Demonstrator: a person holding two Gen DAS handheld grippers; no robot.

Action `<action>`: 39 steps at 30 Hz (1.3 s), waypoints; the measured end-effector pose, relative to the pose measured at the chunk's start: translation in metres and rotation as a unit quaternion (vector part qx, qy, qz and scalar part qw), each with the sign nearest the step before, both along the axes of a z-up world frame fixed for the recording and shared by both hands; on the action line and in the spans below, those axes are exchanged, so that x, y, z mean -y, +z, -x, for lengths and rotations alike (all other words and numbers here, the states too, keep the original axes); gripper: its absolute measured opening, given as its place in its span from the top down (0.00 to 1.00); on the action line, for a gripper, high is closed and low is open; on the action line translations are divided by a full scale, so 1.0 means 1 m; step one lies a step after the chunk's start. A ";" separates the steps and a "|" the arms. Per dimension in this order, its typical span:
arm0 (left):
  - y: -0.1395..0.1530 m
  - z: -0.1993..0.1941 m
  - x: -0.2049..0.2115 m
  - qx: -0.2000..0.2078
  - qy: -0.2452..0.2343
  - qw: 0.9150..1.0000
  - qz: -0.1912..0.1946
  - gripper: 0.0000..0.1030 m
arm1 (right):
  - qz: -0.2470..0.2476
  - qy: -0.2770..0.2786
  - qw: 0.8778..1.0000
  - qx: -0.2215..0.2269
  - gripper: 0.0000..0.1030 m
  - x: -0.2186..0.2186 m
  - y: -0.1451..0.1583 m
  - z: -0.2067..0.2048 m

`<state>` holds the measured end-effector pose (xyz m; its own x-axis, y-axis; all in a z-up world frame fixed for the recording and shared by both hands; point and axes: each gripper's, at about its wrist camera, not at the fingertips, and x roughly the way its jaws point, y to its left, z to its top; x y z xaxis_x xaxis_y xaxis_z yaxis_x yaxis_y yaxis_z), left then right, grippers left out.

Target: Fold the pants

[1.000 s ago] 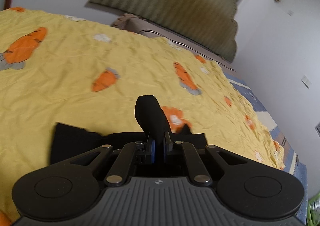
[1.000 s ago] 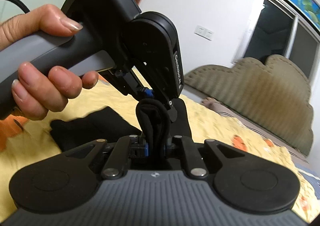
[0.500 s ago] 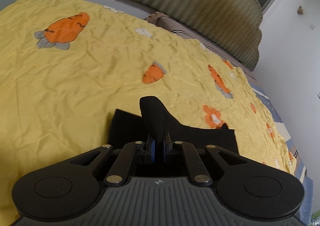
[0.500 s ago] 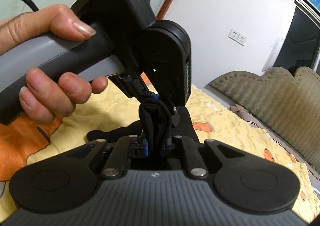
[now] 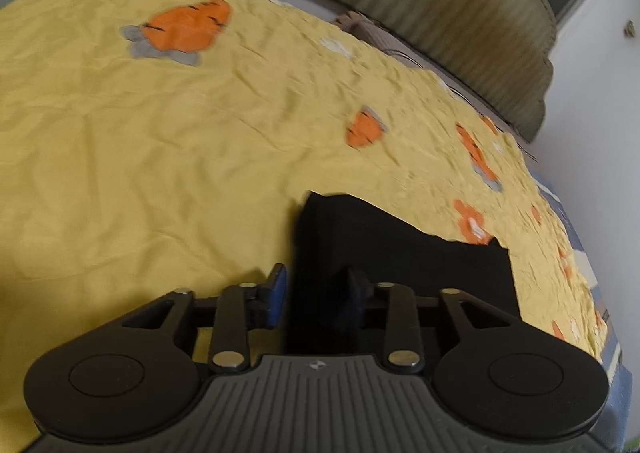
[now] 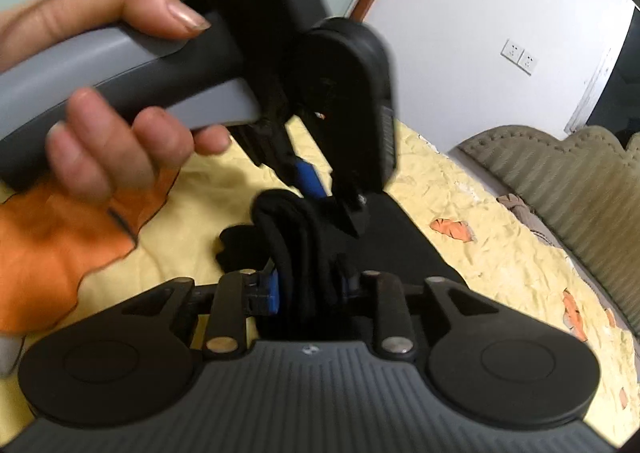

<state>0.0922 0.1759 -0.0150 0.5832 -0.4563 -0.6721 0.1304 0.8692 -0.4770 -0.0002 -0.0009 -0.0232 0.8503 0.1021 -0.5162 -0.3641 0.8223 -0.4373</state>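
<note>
The black pants (image 5: 404,253) lie folded into a flat rectangle on the yellow bedspread (image 5: 160,141). My left gripper (image 5: 316,289) is open just above their near edge, its blue pad (image 5: 277,291) apart from the cloth. In the right wrist view the right gripper (image 6: 308,289) has its jaws slightly apart around a bunched fold of the pants (image 6: 296,237). The left gripper's body (image 6: 344,93), held by a hand, is directly above and in front of it.
The bedspread has orange carrot prints (image 5: 188,29). An olive padded headboard (image 5: 460,29) and a pillow (image 5: 360,23) stand at the far end. White walls, a wall socket (image 6: 520,57) and a dark window surround the bed.
My left gripper has opened and let go of the pants' fold, which dropped flat. The right gripper's jaws have widened around its bunch. Both views have swung further left.
</note>
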 end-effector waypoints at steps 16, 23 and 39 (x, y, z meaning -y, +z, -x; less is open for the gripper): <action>0.056 0.021 0.043 0.102 -0.010 0.990 -0.100 0.65 | -0.186 -0.057 0.981 -0.018 0.71 0.089 0.036 0.011; 0.036 0.023 0.077 0.105 -0.072 0.978 -0.165 0.51 | -0.161 0.002 0.984 -0.076 0.63 0.060 0.009 0.003; 0.000 0.029 0.117 0.131 -0.109 0.955 -0.244 0.43 | -0.254 -0.179 0.946 -0.087 0.54 0.194 -0.004 0.007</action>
